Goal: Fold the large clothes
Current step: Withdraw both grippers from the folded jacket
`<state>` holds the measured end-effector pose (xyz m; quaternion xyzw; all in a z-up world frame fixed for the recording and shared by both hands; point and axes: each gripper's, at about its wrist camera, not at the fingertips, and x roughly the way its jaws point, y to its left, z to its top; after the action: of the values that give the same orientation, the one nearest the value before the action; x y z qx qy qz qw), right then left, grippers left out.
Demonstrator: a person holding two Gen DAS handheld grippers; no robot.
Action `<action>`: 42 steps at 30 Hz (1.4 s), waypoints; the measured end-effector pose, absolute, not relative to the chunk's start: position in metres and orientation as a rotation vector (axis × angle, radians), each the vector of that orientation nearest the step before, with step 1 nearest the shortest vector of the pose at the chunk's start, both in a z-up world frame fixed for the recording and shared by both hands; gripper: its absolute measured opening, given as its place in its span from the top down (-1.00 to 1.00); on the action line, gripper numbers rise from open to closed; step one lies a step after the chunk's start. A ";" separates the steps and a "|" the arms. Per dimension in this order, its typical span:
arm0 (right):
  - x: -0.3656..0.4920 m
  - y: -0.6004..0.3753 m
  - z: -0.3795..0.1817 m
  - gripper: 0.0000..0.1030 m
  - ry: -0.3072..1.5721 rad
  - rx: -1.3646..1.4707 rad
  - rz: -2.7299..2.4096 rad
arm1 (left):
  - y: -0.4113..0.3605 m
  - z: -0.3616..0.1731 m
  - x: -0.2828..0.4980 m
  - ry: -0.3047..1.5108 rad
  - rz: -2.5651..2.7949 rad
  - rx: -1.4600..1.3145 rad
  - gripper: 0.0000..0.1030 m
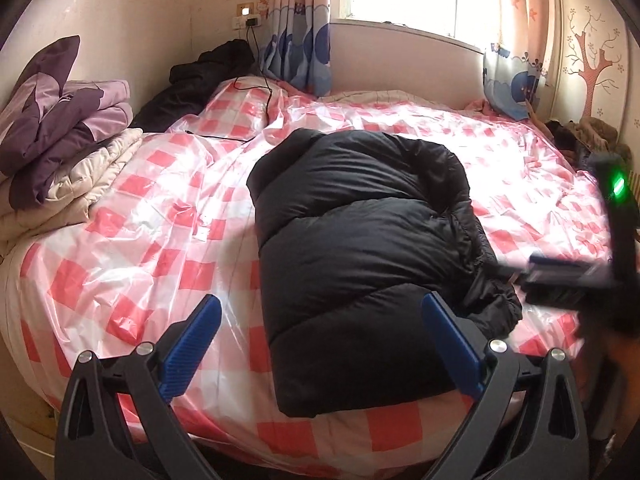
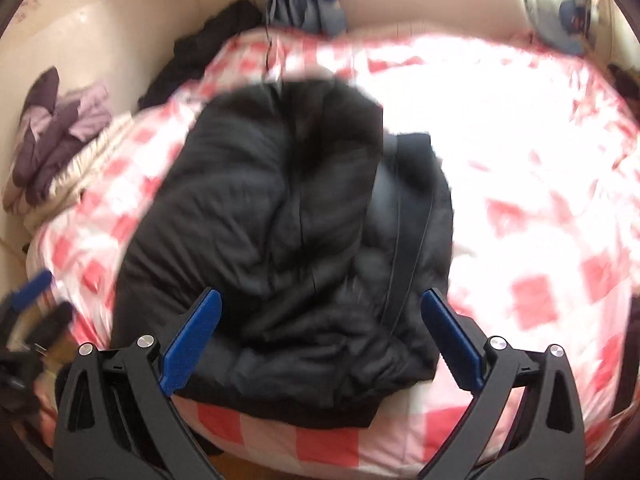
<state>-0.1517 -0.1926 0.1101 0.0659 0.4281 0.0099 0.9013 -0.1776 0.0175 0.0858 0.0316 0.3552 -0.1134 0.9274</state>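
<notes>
Left wrist view: the left tool point(image 1: 320, 304) hangs with its jaws spread wide and nothing between them, just above the near edge of the bed point(image 1: 120, 248). Just ahead of it lies the black puffer jacket point(image 1: 360, 240), folded into a compact bundle, apparently set down so both tools can let go. The right tool point(image 2: 320, 300) is likewise wide apart and empty over the jacket. Farther off, left of the left tool, folded bedding point(image 1: 68, 152) is stacked against the wall.

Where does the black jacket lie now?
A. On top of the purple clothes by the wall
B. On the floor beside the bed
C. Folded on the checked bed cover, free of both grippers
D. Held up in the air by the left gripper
C: the black jacket lies folded on the bed cover, with both grippers' jaws wide open and clear of it.
</notes>
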 end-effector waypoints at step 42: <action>-0.191 -0.138 0.112 -0.88 1.047 0.066 -0.122 | 0.010 0.076 -0.179 0.996 -0.184 0.034 -0.86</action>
<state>-0.1913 -0.1383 0.1119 0.0314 0.4994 -0.0580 0.8639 -0.1787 0.0100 0.0764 0.0160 0.4770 -0.0882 0.8743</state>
